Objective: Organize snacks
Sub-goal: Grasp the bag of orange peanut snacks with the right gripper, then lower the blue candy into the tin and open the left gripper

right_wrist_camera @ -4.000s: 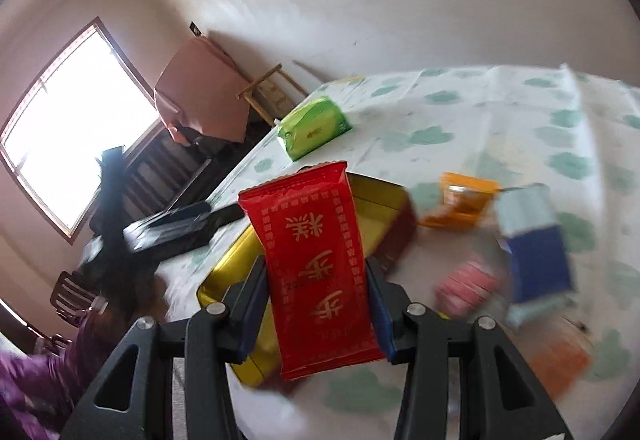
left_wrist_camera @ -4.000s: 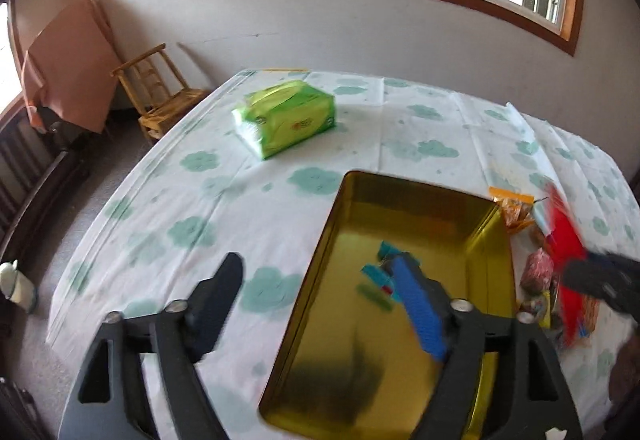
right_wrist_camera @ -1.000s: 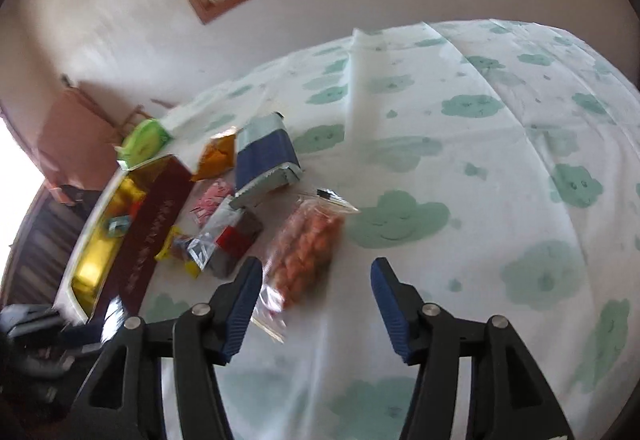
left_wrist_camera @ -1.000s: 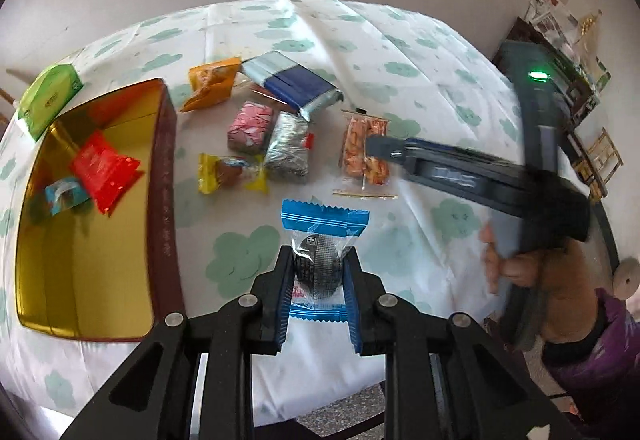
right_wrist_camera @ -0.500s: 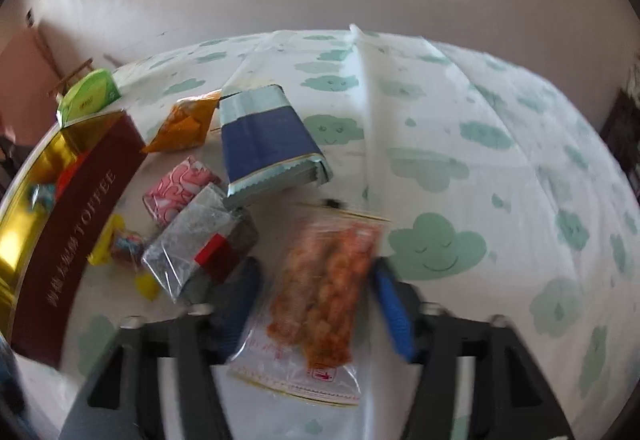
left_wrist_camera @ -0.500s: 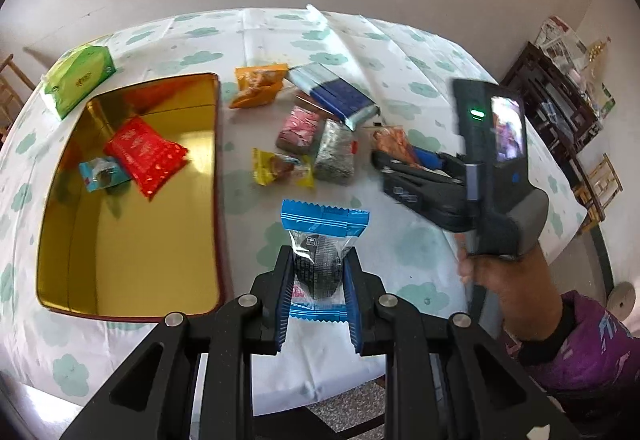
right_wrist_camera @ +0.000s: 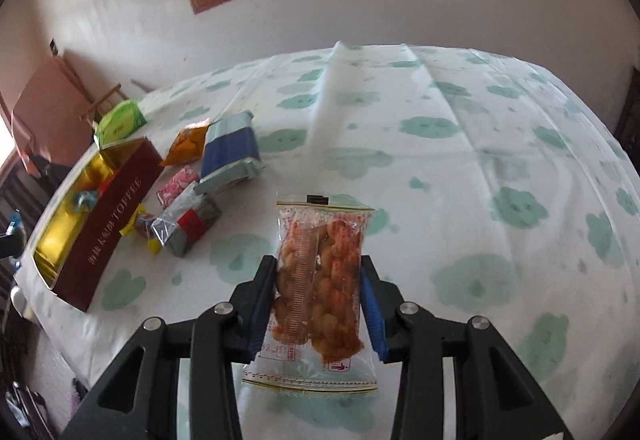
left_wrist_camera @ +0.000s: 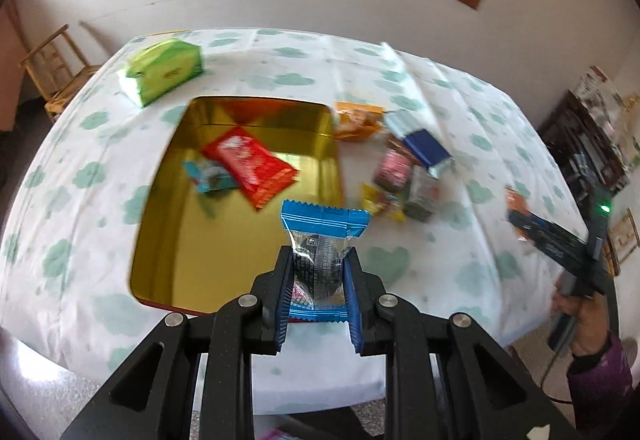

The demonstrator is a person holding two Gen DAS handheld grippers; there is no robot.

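A blue-edged snack packet with a dark filling was held between the jaws of the left gripper, above the near edge of the tabletop, just beside the near right corner of the gold tin. A clear bag of orange snacks was clamped upright between the jaws of the right gripper, raised over the tabletop's near edge. Inside the tin, a red packet and a small teal packet were seen lying, touching each other. To the right of the tin a loose cluster was noted: an orange packet, a blue box, a pink packet, a silver packet and a yellow-ended sweet. A green tissue pack was recorded near the far left corner of the tabletop. A wooden chair was noted beyond that corner, against the wall.
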